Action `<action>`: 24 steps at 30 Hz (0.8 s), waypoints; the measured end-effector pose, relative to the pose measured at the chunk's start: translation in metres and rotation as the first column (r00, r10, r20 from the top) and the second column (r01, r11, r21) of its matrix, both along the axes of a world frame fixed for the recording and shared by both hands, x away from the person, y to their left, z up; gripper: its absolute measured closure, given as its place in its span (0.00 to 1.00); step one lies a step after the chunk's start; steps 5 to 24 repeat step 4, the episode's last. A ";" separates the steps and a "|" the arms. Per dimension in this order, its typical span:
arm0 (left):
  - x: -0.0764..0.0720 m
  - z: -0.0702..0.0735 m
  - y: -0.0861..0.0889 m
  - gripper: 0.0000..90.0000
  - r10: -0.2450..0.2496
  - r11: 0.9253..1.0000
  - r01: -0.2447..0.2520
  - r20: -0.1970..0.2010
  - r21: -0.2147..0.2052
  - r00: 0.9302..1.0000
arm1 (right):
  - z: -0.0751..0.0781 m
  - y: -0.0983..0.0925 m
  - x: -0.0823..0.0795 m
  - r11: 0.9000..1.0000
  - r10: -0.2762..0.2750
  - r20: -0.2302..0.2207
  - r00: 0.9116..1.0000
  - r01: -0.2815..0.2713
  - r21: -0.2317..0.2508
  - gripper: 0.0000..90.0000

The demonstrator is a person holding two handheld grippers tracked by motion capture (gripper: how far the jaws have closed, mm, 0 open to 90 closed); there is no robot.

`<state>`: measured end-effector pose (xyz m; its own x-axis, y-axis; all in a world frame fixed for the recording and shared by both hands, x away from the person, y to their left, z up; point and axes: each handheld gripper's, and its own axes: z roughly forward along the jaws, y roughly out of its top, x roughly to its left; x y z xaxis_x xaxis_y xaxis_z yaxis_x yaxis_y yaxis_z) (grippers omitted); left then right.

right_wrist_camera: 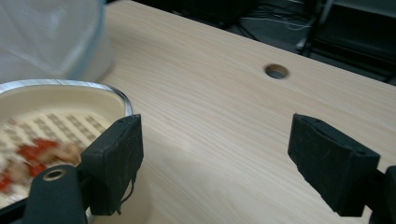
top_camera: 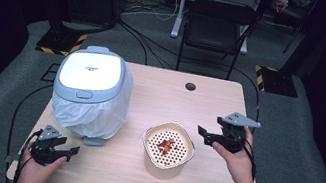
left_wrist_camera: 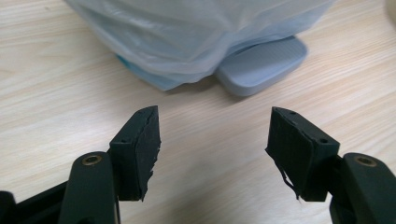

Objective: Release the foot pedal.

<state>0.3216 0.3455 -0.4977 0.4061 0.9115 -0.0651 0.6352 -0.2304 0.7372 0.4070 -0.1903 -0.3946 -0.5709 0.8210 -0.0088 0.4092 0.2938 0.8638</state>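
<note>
Nearest us, the left gripper (top_camera: 70,150) gapes empty beside the bin's (top_camera: 91,90) grey pedal (left_wrist_camera: 261,66) and crinkled plastic liner. Farther, our right gripper (top_camera: 203,132), jaws wide and empty, flanks the cream perforated basket (top_camera: 168,148) holding red scraps on pale woodgrain.

Bin (left_wrist_camera: 196,37) cut off by the top edge in the left gripper view, its body hidden under the plastic liner (left_wrist_camera: 140,28), pedal (left_wrist_camera: 261,65) half tucked beneath. Strainer bowl (right_wrist_camera: 56,116) cropped at the left edge in the right gripper view, blurred; red pieces (right_wrist_camera: 32,151) inside too smeared to identify. Far chair (top_camera: 219,22) dim, legs lost in shadow. Desk (top_camera: 135,178) near edge partly covered by both forearms.
</note>
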 end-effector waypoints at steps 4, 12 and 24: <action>0.000 -0.001 0.010 0.37 0.037 0.999 -0.037 -0.025 -0.035 0.999 | -0.032 -0.021 -0.017 0.995 -0.083 0.009 0.997 0.083 -0.051 0.18; 0.000 -0.001 0.010 0.37 0.037 0.999 -0.037 -0.025 -0.035 0.999 | -0.032 -0.021 -0.017 0.995 -0.083 0.009 0.997 0.083 -0.051 0.18; 0.000 -0.001 0.010 0.37 0.037 0.999 -0.037 -0.025 -0.035 0.999 | -0.032 -0.021 -0.017 0.995 -0.083 0.009 0.997 0.083 -0.051 0.18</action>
